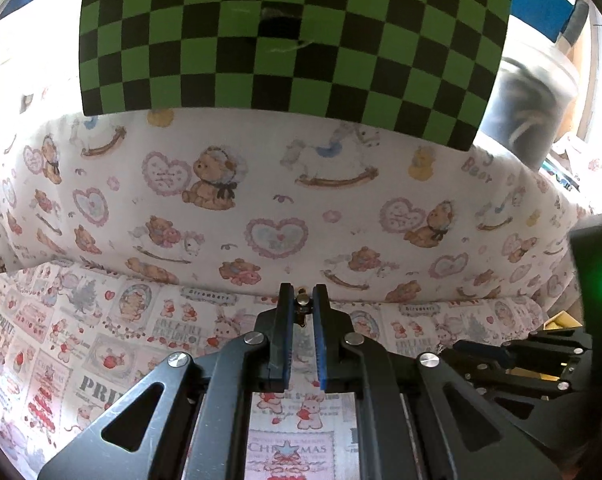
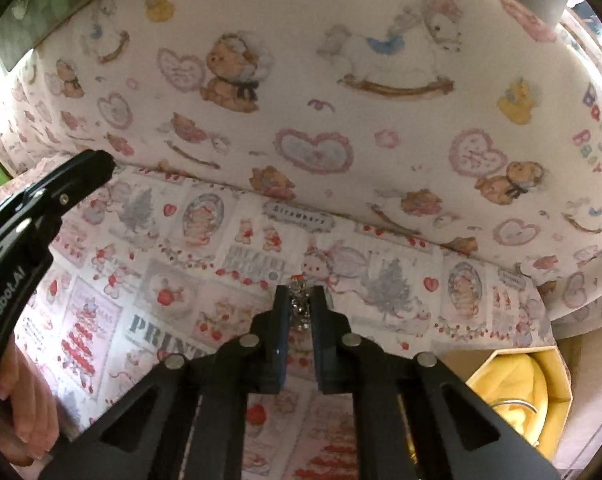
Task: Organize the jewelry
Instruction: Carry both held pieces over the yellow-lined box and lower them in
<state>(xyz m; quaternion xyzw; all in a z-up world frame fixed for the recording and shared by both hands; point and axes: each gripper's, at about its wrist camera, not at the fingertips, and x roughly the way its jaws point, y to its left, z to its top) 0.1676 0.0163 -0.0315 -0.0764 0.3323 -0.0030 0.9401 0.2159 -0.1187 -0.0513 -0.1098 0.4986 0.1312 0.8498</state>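
Observation:
My left gripper is shut on a small silver-and-gold jewelry piece, pinched at the fingertips just above the Christmas-print cloth. In the right wrist view, my right gripper is shut on a sparkly silver jewelry piece, held between its pads over the same cloth. The right gripper's black body shows at the right edge of the left wrist view. The left gripper's body and the hand holding it sit at the left of the right wrist view.
A teddy-bear-print cushion rises behind the cloth. A green-and-black checkered board stands behind it. A dark round container is at the back right. A yellow-lined open box lies at the lower right, with a silver curved item inside.

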